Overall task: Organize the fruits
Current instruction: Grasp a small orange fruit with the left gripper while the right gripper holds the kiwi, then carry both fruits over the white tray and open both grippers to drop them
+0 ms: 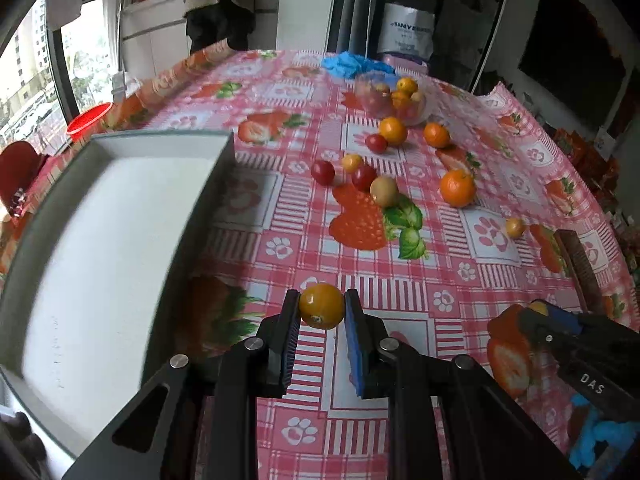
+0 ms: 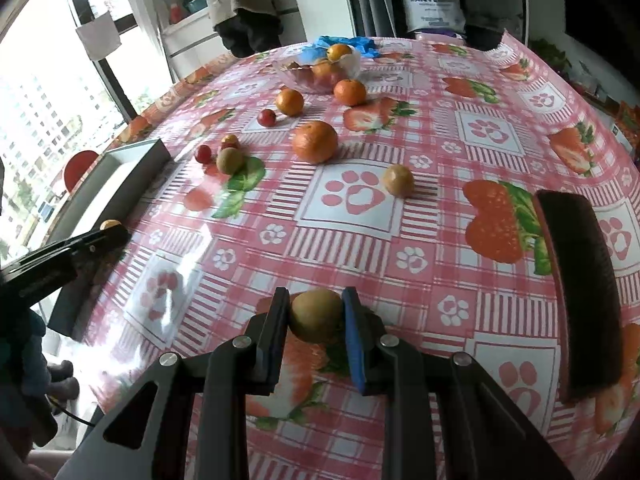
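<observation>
Fruits: yellow one [image 1: 321, 305] left view, kiwi [image 2: 316, 315] right.

Small yellow-orange fruit [image 1: 322, 306] and brownish-green kiwi [image 2: 316, 315] held; others [image 1: 457, 188] scattered on tablecloth.

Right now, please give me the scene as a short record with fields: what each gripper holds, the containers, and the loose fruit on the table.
left gripper: shut on a small orange-yellow fruit
right gripper: shut on a brown-green fruit
grey tray: left of the left gripper; the visible part holds no fruit
dark tray: at the table's right side, contents not visible
clear bowl: far end, holds several fruits
loose fruit: oranges such as the large orange, small red fruits, brown-green ones
table cover: pink checked cloth with strawberries and paw prints
</observation>
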A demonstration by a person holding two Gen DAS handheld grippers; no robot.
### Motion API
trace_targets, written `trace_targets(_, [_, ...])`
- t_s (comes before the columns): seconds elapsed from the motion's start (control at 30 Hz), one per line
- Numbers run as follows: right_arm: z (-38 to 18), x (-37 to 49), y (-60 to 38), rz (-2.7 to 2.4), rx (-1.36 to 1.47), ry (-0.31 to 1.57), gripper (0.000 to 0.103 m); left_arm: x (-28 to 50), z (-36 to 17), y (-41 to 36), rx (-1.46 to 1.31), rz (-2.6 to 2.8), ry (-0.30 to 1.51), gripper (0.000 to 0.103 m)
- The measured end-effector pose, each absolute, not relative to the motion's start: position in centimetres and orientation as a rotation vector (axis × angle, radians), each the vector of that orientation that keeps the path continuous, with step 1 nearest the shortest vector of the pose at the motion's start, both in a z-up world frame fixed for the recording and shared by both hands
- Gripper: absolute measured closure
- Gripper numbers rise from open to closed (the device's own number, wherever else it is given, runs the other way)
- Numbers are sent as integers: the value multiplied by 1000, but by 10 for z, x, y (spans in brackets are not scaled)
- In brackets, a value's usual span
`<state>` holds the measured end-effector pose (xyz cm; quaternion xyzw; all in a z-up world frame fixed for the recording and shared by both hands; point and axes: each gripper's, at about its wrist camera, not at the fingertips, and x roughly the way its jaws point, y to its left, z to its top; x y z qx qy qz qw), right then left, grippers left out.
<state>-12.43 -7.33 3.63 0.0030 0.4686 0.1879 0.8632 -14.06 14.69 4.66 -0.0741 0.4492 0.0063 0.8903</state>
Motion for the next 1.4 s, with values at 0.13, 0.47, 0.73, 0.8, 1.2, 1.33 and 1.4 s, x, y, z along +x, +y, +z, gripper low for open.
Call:
trace_targets(0.13, [42, -123, -60, 423, -12, 978, 74, -148, 58, 151, -151, 16, 897, 80])
trace_targets(0.47, [60, -113, -13, 523, -47, 963, 74, -162, 85, 183, -179, 70, 819, 80])
trace_targets(0.73, [76, -107, 43, 629, -103, 939, 74, -173, 88, 227, -207, 166, 794, 80])
trace_targets(0.8, [79, -105, 59, 657, -120, 935, 74, -175, 85, 240, -217, 194, 797, 80])
trace_targets(1.2, [88, -108, 148, 813, -201, 935, 74, -188, 67, 296, -261, 334, 807, 80])
trace_targets(1.33, [86, -109, 170, 846, -219, 947, 74, -191, 60, 310, -278, 362, 815, 80])
trace_targets(1.4, [85, -110, 177, 856, -225, 953, 74, -192, 57, 314, -281, 370, 820, 80])
